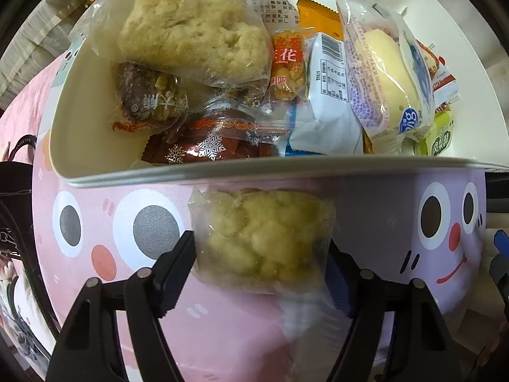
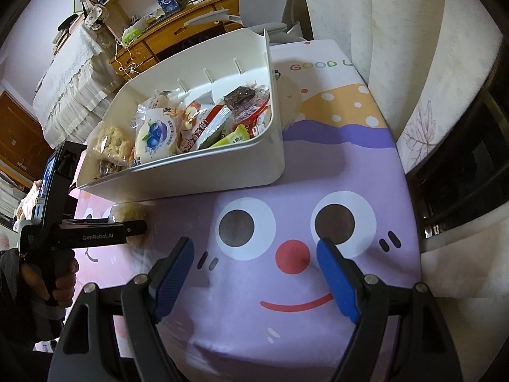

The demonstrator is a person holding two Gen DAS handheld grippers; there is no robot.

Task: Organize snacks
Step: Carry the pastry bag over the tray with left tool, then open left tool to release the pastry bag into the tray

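Left gripper [image 1: 261, 267] clamped on pastry [image 1: 264, 238] before bin [image 1: 286, 168]; right gripper [image 2: 254, 273] wide, holding nothing.

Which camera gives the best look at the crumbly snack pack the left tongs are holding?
The left wrist view: the crumbly snack pack sits centered and close between the left tongs, wrapper and yellowish contents plain. In the right wrist view the same pack is small at the left edge, partly hidden behind the left tongs.

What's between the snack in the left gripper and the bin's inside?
Only the white bin's front rim and wall, seen in the left wrist view; the wrapped pastry sits just outside.
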